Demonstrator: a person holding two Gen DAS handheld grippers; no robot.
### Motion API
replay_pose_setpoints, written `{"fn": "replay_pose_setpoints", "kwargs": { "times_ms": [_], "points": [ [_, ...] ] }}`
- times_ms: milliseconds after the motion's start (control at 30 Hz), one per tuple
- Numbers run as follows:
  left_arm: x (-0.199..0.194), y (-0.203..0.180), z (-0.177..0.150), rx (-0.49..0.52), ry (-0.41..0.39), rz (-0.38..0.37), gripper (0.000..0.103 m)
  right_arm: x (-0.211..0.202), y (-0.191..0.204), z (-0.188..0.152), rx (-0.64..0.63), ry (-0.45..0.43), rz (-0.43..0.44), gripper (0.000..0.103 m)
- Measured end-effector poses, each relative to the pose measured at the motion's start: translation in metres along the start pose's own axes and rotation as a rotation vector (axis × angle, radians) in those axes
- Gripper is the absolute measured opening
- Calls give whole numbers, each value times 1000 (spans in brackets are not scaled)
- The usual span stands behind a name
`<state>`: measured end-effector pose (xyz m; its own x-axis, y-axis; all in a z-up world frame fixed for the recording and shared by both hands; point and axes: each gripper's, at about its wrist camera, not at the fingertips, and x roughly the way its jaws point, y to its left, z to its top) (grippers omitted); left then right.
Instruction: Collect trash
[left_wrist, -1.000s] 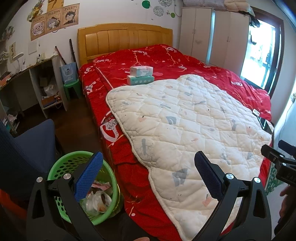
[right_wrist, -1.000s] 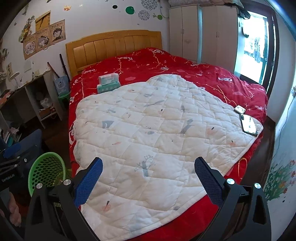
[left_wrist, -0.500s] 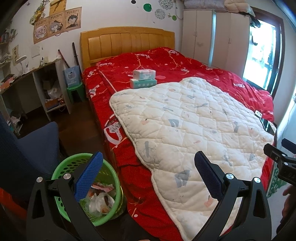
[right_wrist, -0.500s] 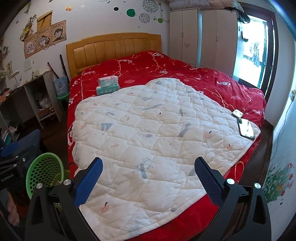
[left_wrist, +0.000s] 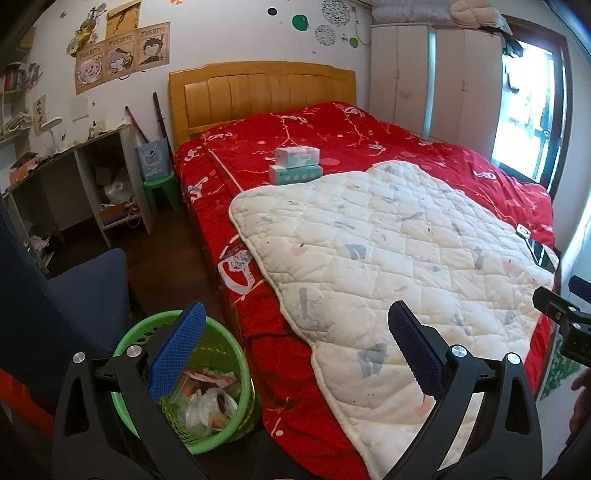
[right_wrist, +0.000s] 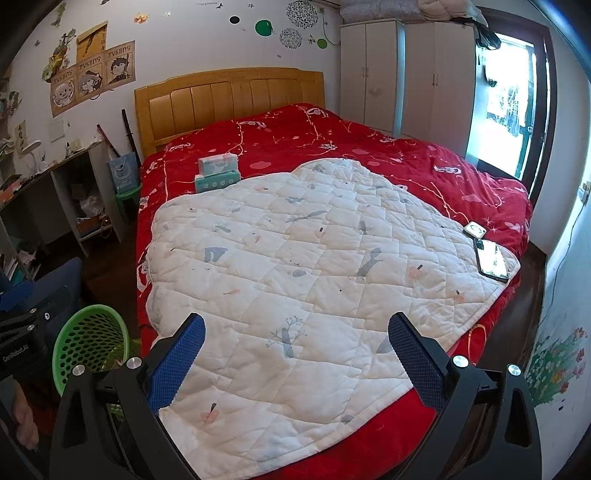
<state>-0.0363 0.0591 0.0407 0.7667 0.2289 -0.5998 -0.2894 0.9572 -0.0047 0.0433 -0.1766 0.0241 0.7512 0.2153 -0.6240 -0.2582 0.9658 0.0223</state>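
Both tools empty, jaws spread wide. Left gripper (left_wrist: 295, 350) hangs above the bed's near left corner, its left blue pad over the round green perforated plastic basket (left_wrist: 129, 332) on the dark floor, just beside the bed. The basket holds the trash (left_wrist: 207, 400): crumpled wrappers and clear plastic, heaped at the bottom, so collection looks largely done. Right gripper (right_wrist: 295, 350) points over the white quilted mat (right_wrist: 295, 258) spread on the red patterned bedspread (right_wrist: 332, 140); the same basket (right_wrist: 90, 339) sits at its lower left. No loose litter visible on the mat. Two stacked tissue boxes (left_wrist: 297, 164) near the wooden headboard (left_wrist: 258, 92) and a dark phone (right_wrist: 491, 260) at the mat's right edge look like belongings, not trash. Basket placement probably keeps drops short.
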Motion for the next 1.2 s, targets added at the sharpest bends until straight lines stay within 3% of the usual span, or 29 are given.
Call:
{"fn": "replay_pose_setpoints", "kwargs": {
  "times_ms": [1200],
  "points": [
    [-2,5,-2,-29,-15,48,98,-2,3,5,-4,-13,9,96]
  ]
}}
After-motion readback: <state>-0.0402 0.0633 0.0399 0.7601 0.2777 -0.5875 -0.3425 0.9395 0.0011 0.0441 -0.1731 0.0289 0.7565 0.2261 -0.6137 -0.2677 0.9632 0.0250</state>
